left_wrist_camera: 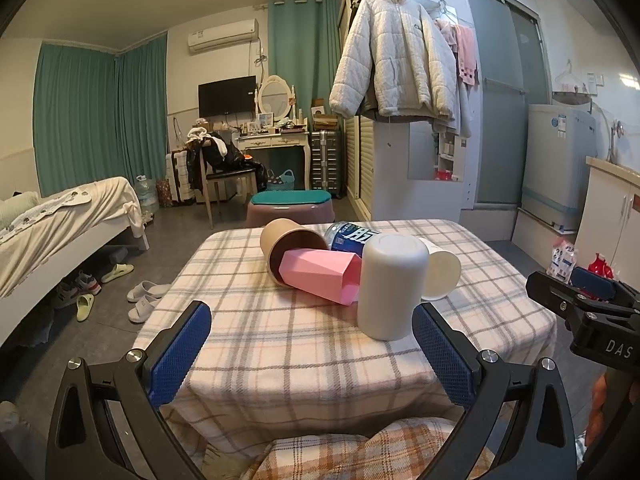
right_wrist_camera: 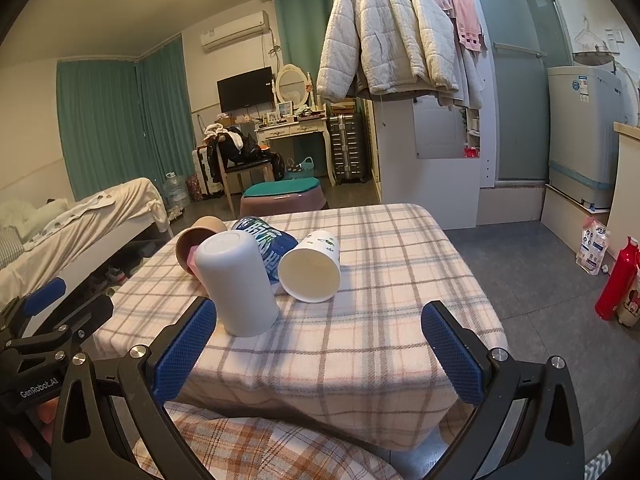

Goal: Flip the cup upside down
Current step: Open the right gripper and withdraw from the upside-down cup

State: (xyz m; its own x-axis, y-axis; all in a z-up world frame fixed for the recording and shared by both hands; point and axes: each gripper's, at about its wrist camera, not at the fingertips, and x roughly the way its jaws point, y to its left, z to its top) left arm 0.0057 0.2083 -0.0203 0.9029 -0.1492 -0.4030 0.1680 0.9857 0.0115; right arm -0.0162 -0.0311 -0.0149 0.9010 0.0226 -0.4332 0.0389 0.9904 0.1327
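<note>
A white cup (left_wrist_camera: 390, 286) stands upside down on the plaid-covered table (left_wrist_camera: 280, 344); it also shows in the right wrist view (right_wrist_camera: 236, 282). Behind it lie a pink faceted cup (left_wrist_camera: 320, 274), a brown cup (left_wrist_camera: 290, 244) (right_wrist_camera: 198, 238), a white paper cup (left_wrist_camera: 440, 274) (right_wrist_camera: 310, 266) and a blue-labelled bottle (left_wrist_camera: 352, 236) (right_wrist_camera: 266, 240), all on their sides. My left gripper (left_wrist_camera: 312, 344) is open and empty, just short of the white cup. My right gripper (right_wrist_camera: 320, 340) is open and empty, to the right of the white cup.
A bed (left_wrist_camera: 60, 232) stands at the left with slippers (left_wrist_camera: 144, 298) on the floor. A stool (left_wrist_camera: 290, 208) sits beyond the table. A red bottle (right_wrist_camera: 618, 280) stands on the floor at the right. A plaid-covered lap (right_wrist_camera: 248, 448) is below the table's front edge.
</note>
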